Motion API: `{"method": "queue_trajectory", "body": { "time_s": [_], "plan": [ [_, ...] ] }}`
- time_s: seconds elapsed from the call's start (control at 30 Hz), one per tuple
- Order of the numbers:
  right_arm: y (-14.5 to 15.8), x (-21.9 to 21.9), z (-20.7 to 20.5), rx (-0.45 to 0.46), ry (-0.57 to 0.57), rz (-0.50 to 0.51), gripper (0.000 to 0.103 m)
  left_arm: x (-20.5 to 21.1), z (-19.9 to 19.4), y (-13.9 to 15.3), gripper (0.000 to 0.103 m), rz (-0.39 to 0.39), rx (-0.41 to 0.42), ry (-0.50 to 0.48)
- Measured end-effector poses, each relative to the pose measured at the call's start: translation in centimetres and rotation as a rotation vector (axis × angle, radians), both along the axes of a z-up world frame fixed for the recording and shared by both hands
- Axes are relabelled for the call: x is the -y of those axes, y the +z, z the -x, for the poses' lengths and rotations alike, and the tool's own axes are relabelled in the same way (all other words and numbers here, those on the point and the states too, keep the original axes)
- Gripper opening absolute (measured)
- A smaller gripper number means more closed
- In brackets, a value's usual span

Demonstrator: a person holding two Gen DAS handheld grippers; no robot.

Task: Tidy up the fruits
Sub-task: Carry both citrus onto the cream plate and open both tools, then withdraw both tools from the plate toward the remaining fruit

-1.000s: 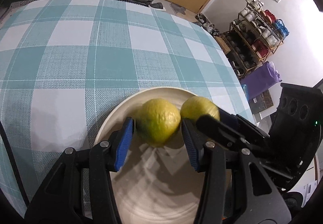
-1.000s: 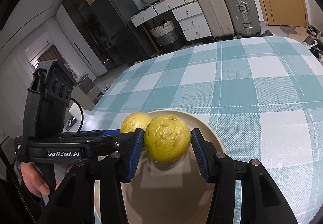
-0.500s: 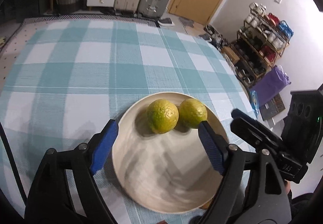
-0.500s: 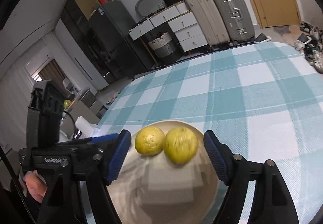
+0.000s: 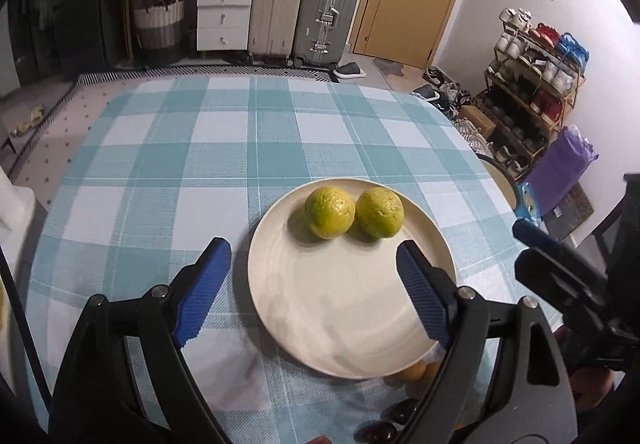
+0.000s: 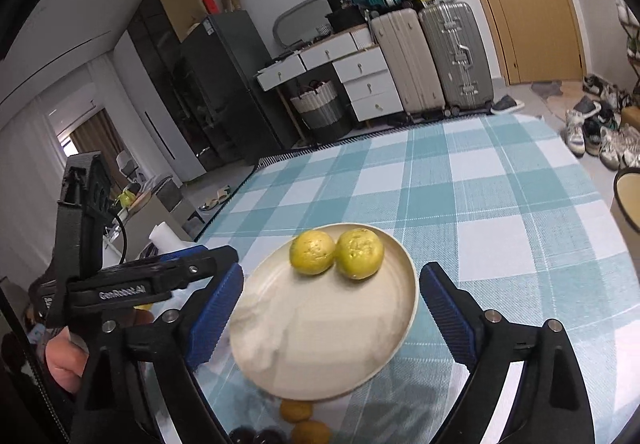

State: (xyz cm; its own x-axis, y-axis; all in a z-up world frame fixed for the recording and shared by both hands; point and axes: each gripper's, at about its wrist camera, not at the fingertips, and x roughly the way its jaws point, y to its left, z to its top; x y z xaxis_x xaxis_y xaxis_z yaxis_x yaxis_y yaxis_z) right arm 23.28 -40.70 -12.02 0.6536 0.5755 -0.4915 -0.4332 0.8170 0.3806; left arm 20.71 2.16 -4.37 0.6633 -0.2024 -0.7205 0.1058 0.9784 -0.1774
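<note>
Two yellow-green citrus fruits, one (image 5: 329, 217) on the left and one (image 5: 379, 213) on the right, lie side by side at the far part of a cream plate (image 5: 352, 320) on the checked tablecloth. In the right wrist view the same fruits (image 6: 312, 252) (image 6: 359, 253) lie on the plate (image 6: 320, 340). My left gripper (image 5: 312, 284) is open and empty, raised above the plate's near side. My right gripper (image 6: 332, 304) is open and empty, also drawn back above the plate. Each gripper shows at the other view's edge, the right one (image 5: 560, 268) and the left one (image 6: 132, 284).
Small orange fruits (image 6: 296, 410) and dark fruits (image 6: 256, 436) lie by the plate's near rim. Another bowl rim (image 6: 626, 200) sits at the table's right edge. A white object (image 5: 12, 204) stands at the left edge. Suitcases, drawers and a shoe rack stand beyond the table.
Both grippers have let go of the two fruits, opened wide and pulled back and up. The fruits now lie on the plate.
</note>
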Motion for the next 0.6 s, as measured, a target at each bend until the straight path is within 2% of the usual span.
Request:
{"method": "queue_trajectory", "body": {
  "time_s": [0.1, 0.17, 0.23, 0.4, 0.6],
  "plan": [
    [0.4, -0.4, 1.1, 0.017, 0.003, 0.013, 0.094, 0.3, 1.0, 0.2, 0.087, -0.026, 0.014, 0.006],
    [0.5, -0.6, 1.6, 0.023, 0.000, 0.023, 0.095, 0.3, 1.5, 0.3, 0.097, -0.031, 0.018, 0.018],
    [0.7, -0.6, 2.4, 0.034, -0.008, 0.028, 0.098, 0.3, 2.4, 0.5, 0.101, -0.031, 0.037, 0.026],
    [1.0, -0.6, 4.1, 0.059, -0.010, 0.029, 0.100, 0.4, 4.5, 1.3, 0.102, -0.066, 0.085, 0.029],
    [1.6, -0.8, 6.0, 0.100, -0.004, 0.045, 0.102, 0.5, 6.6, 1.6, 0.102, -0.060, 0.088, 0.026]
  ]
}}
